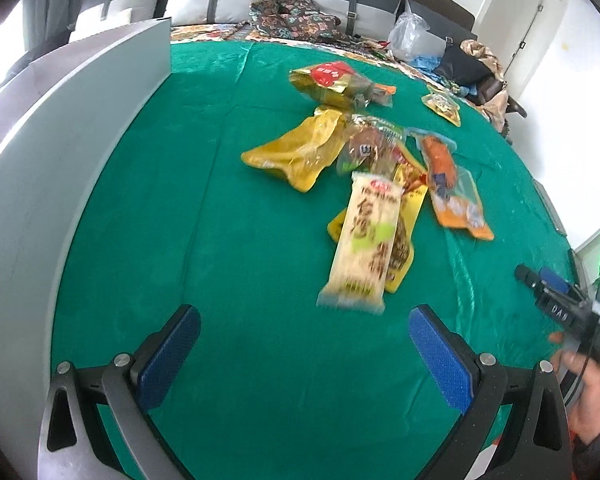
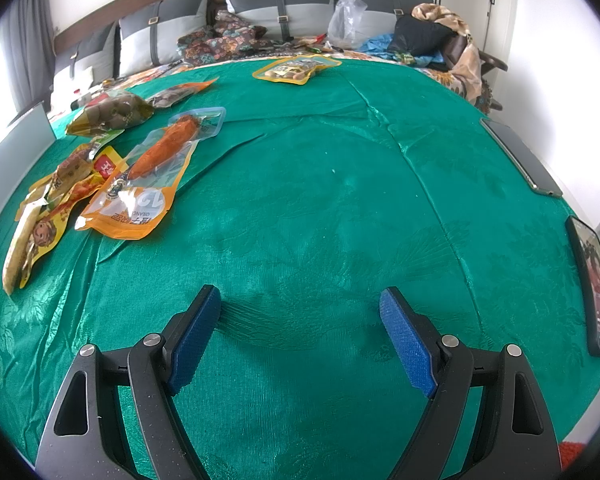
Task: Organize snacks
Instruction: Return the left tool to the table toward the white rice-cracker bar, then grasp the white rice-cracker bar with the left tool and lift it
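Lying on the green cloth point(image 1: 228, 240), the snack packets are gathered in a loose heap, seen ahead of the left gripper point(image 1: 304, 330) and well to the left of the right gripper point(image 2: 300, 306). Much of the heap is blurred in the left wrist view. A cream packet point(image 1: 364, 244) rests on top of a yellow packet point(image 1: 400, 236), most of which is hidden beneath it; large characters are printed on the cream packet but cannot be read. An orange packet point(image 2: 140, 196) is shown more sharply in the right wrist view, where large white digits and the letters "ORANG" appear upside down; the rest of the word is cut off by a fold. A single small packet point(image 2: 296, 67) lies apart near the far edge of the cloth; its print is too small to make out. A grey panel point(image 1: 60, 152) is cut off at the left edge. Two phones point(image 2: 594, 284) lie at the right edge of the cloth, partly cropped.

Both grippers are held wide open, with nothing between the blue pads point(image 2: 198, 334).
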The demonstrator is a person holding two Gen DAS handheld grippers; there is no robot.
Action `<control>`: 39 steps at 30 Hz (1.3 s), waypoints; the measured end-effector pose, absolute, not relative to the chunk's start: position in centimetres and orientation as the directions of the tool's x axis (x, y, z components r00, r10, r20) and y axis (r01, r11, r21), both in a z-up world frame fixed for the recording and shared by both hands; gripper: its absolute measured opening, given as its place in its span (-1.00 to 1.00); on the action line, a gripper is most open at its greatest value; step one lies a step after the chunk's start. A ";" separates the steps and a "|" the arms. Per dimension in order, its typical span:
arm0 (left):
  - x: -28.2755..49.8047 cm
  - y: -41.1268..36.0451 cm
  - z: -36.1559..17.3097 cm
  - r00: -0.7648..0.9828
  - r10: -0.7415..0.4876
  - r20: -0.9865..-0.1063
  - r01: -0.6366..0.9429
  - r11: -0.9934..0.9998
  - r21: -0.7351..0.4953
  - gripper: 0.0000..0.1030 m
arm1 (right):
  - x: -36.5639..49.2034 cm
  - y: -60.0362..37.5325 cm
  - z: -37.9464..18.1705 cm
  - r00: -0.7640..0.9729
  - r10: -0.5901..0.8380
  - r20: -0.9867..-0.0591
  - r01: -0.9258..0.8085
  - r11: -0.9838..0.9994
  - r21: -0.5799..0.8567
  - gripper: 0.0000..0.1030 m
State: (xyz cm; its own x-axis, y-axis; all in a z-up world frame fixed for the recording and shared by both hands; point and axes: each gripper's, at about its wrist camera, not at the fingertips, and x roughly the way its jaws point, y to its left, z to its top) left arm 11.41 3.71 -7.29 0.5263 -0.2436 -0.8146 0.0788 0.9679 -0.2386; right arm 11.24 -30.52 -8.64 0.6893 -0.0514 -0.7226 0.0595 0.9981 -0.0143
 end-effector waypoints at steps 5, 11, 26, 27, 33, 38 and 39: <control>12.8 3.4 -7.1 0.505 -0.264 -0.821 0.112 0.964 -0.241 0.99 | 11.2 -30.5 -8.6 0.689 -0.052 -0.723 0.060 0.998 -0.014 0.65; 14.1 2.0 -7.3 0.490 -0.260 -0.832 0.163 0.965 -0.205 0.98 | 11.3 -30.5 -8.7 0.689 -0.052 -0.723 0.060 0.998 -0.015 0.65; 17.0 0.2 -8.9 0.462 -0.254 -0.850 0.157 0.966 -0.203 0.75 | 11.3 -30.5 -8.7 0.689 -0.052 -0.723 0.060 0.998 -0.015 0.65; 17.0 0.2 -8.9 0.463 -0.255 -0.849 0.158 0.966 -0.204 0.75 | 11.3 -30.5 -8.7 0.688 -0.052 -0.723 0.060 0.998 -0.015 0.65; 16.8 -0.5 -8.8 0.477 -0.245 -0.844 0.185 0.967 -0.177 0.28 | 11.3 -30.5 -8.7 0.688 -0.052 -0.724 0.060 0.998 -0.015 0.66; 16.1 0.1 -8.4 0.494 -0.263 -0.829 0.170 0.964 -0.205 -0.42 | 11.3 -30.5 -8.7 0.688 -0.052 -0.724 0.061 0.998 -0.015 0.66; 15.7 0.4 -8.2 0.510 -0.246 -0.824 0.154 0.969 -0.194 -0.42 | 11.3 -30.5 -8.7 0.688 -0.052 -0.724 0.061 0.998 -0.015 0.66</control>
State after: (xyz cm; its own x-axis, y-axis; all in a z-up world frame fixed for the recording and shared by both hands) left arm 15.68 0.45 -8.20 0.5095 -0.2462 -0.8245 0.1541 0.9688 -0.1941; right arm 11.29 -30.51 -8.67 0.6881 -0.0525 -0.7238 0.0606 0.9981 -0.0147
